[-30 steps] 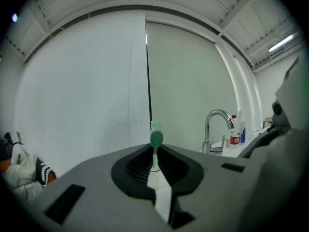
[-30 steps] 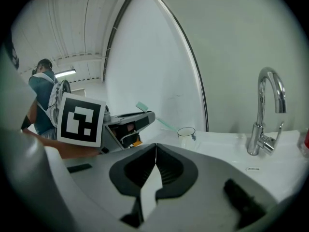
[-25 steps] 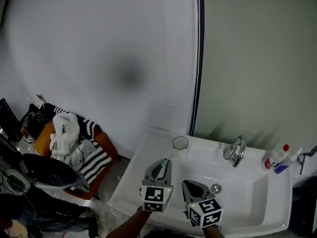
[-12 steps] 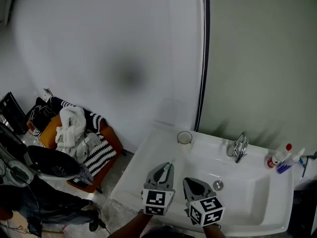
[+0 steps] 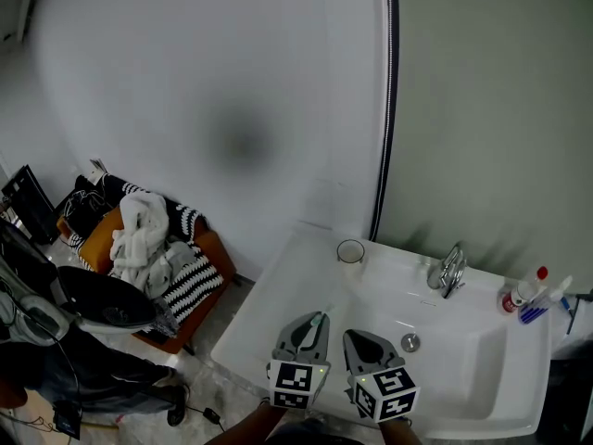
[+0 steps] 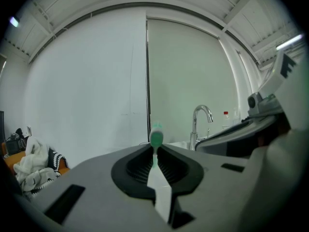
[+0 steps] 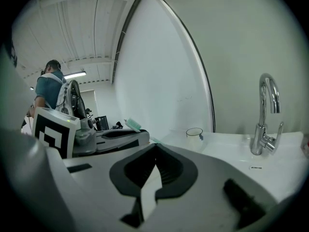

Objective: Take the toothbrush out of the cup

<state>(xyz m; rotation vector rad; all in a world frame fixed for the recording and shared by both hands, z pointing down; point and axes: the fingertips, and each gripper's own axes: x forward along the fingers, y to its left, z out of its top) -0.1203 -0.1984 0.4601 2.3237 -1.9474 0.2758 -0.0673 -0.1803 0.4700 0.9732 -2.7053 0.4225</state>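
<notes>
Two grippers sit nearest, side by side over the front edge of the sink (image 5: pixel 278 309). The left gripper (image 6: pixel 155 148) is clamped on the toothbrush (image 6: pixel 156 138): its ribbed pads pinch the slim neck just under the green head, which pokes out past the tips, while the handle is hidden. The right gripper (image 7: pixel 155 147) is closed with nothing between its pads.

The brush looks light and stiff, made of smooth plastic that could twist or slip if wet. A hold this close to the head leaves the long handle as a lever, so a grip lower on the thicker handle would likely be steadier. No great squeeze should be needed.

Further back, the cup (image 5: pixel 350 251) stands upright on the sink's rear ledge, well apart from both grippers and apparently empty — the brush is already out of it. To its right rises the chrome tap (image 5: pixel 447 270), and beyond that some bottles (image 5: pixel 521 296) stand at the ledge's end.

The sink is white, glossy and hard — slick footing for anything set down. Behind it, a pale wall (image 5: pixel 204 109) meets a grey-green panel (image 5: pixel 491 109) at a dark vertical strip (image 5: pixel 388 91). Down to the left, clothes (image 5: pixel 144 244) are heaped on an orange seat (image 5: pixel 211 248).
</notes>
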